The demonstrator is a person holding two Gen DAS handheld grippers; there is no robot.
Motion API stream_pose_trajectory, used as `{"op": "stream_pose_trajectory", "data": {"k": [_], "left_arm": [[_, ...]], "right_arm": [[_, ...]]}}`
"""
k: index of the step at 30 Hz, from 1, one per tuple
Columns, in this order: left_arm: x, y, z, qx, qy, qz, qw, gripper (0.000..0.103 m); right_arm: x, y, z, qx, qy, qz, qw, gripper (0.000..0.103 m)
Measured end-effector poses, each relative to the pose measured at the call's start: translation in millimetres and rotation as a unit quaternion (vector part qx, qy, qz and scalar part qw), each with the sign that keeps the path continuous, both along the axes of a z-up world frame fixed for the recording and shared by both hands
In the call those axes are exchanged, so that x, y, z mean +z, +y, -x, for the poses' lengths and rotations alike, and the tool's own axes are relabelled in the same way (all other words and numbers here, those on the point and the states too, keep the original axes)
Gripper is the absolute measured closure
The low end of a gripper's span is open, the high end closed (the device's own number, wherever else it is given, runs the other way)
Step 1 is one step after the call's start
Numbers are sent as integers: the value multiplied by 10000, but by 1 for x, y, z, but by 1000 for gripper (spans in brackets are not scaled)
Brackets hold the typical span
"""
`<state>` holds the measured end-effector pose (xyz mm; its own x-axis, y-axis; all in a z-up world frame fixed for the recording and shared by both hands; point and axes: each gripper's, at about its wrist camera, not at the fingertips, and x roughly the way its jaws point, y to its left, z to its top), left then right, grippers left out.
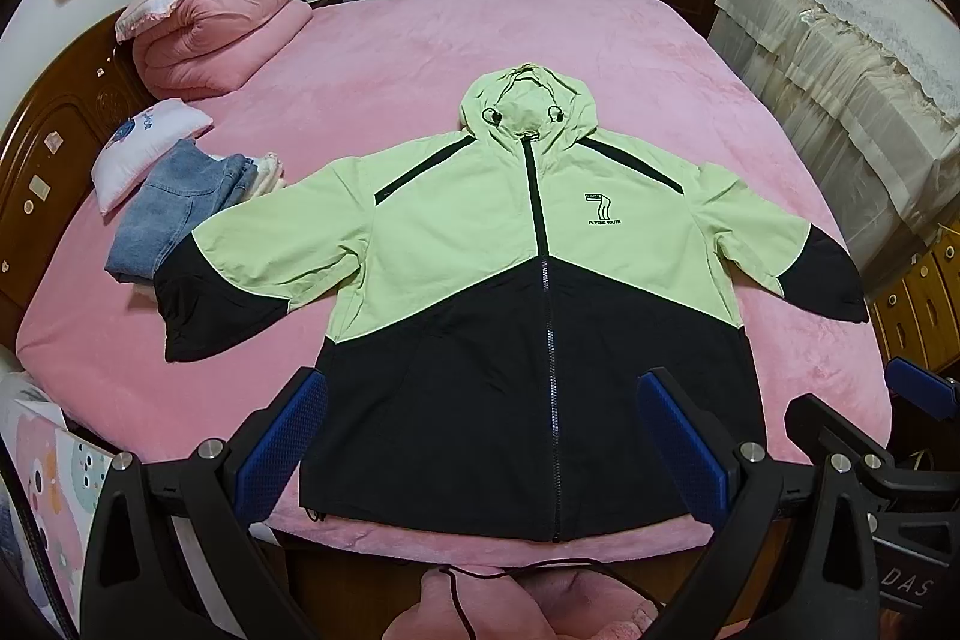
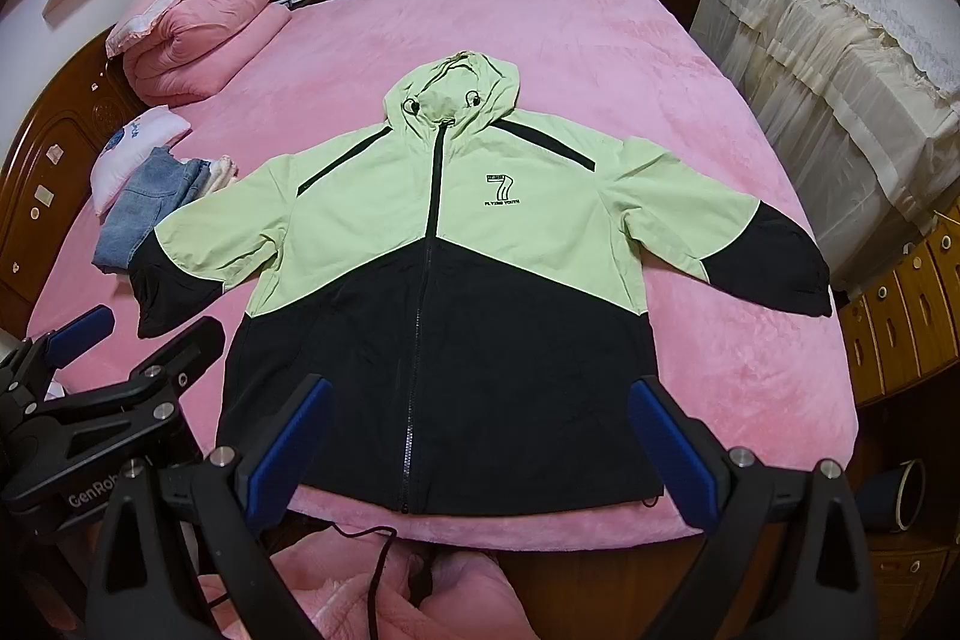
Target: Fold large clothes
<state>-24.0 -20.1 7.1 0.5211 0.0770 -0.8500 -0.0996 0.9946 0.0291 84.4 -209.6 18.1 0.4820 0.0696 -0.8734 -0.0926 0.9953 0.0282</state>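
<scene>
Wide bed under a pink plush cover (image 1: 420,58) (image 2: 690,112), filling both views.

Large light-green and black hooded zip jacket (image 1: 480,232) (image 2: 420,244), laid flat face-up mid-bed, zipped shut, sleeves spread out to either side, hood toward the far end, hem at the near edge. Chest print: a large "7" over "FLYING YOUTH".

Rolled pink quilt (image 1: 222,34) (image 2: 198,40), far left corner, well apart from jacket.

Folded blue denim jeans (image 1: 174,208) (image 2: 144,208), just beside the left sleeve, next to a small white printed pillow (image 1: 144,148) (image 2: 132,148).

Left gripper (image 1: 480,436) (image 2: 84,334): black frame, blue pads, spread wide, empty, held above the hem; "GenRob…" partly legible on its body in the right wrist view.

Right gripper (image 2: 480,436) (image 1: 924,382): same build, spread wide, empty, above the hem beside the left.
</scene>
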Motion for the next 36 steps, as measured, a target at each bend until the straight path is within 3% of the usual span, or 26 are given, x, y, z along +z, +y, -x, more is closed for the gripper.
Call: {"op": "stream_pose_trajectory", "data": {"k": [36], "left_arm": [[1, 4, 0, 103, 36, 33, 9999, 1]], "right_arm": [[5, 5, -3, 80, -110, 285, 9995, 4]]}}
